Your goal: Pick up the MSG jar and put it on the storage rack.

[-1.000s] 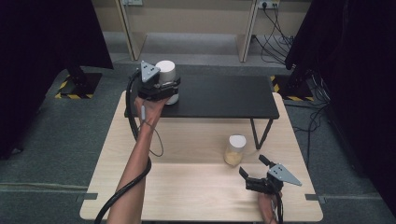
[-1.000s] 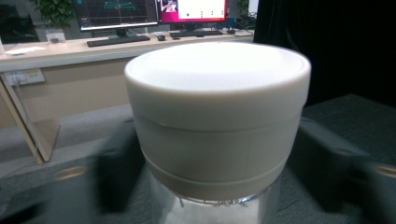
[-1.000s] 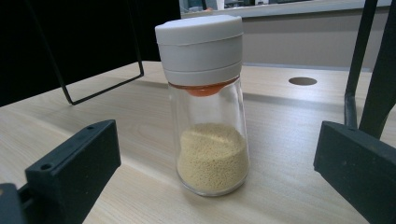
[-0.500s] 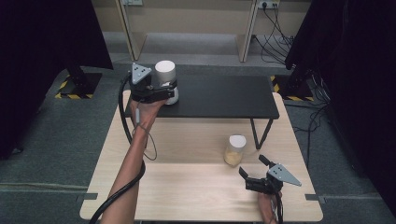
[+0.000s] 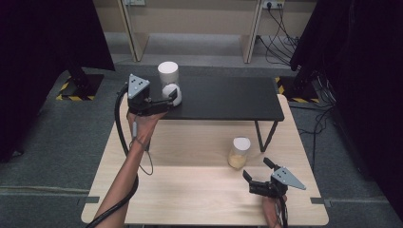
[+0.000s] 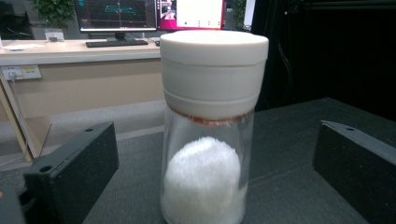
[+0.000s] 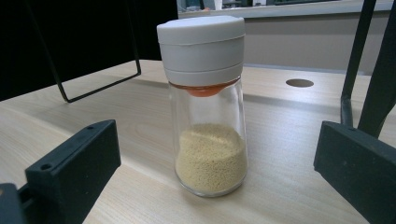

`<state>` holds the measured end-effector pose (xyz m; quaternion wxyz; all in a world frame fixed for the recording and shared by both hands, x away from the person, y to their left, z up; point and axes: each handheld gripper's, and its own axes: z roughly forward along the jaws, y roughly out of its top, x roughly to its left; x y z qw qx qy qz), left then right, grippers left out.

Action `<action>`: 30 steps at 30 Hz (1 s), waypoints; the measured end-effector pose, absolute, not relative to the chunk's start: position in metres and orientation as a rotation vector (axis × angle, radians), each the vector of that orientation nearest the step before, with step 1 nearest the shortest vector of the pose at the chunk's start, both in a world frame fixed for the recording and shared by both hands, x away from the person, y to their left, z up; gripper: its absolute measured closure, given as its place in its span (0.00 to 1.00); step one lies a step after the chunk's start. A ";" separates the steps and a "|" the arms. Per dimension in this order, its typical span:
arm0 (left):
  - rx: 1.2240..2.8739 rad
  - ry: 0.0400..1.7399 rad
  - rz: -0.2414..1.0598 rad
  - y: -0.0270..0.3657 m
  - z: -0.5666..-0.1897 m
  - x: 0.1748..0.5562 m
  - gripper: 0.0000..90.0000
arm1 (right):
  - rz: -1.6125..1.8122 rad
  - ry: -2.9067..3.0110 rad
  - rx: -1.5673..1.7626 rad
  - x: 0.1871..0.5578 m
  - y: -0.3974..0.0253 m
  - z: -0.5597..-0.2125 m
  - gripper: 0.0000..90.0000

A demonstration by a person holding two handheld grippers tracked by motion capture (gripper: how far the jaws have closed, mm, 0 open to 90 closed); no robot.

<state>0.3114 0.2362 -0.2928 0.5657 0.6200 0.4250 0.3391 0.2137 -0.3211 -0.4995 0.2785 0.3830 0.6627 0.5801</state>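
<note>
Hand-held gripper (image 6: 205,186) on the left, jaws spread around the white-powder jar (image 6: 208,135), could tip it if closed off-centre.

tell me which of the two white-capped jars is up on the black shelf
The jar with white powder, between the open jaws of the left gripper. The other jar, holding yellow grains, stands lower on the wooden table, near the right gripper.

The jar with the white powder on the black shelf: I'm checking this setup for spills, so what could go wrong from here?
1. The jar is tall and narrow and stands between the open jaws of the left gripper; an off-centre close could tip it.
2. It stands near the left end of the black shelf, so a nudge might push it off.
3. The right gripper faces the jar of yellow grains on the wooden table; bumping could topple it.
</note>
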 end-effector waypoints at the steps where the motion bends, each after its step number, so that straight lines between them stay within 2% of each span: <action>1: 1.457 0.998 0.794 0.237 -0.294 0.309 0.00 | 1.555 1.779 1.029 0.214 -0.321 -0.499 0.00; 14: 1.503 0.916 0.735 0.251 -0.319 0.270 0.00 | 1.548 1.782 1.023 0.213 -0.320 -0.499 0.00; 23: 1.469 0.867 0.742 0.262 -0.349 0.236 0.00 | 1.538 1.789 1.014 0.213 -0.319 -0.498 0.00; 30: 1.481 0.843 0.711 0.259 -0.380 0.223 0.00 | 1.530 1.791 1.014 0.213 -0.318 -0.497 0.00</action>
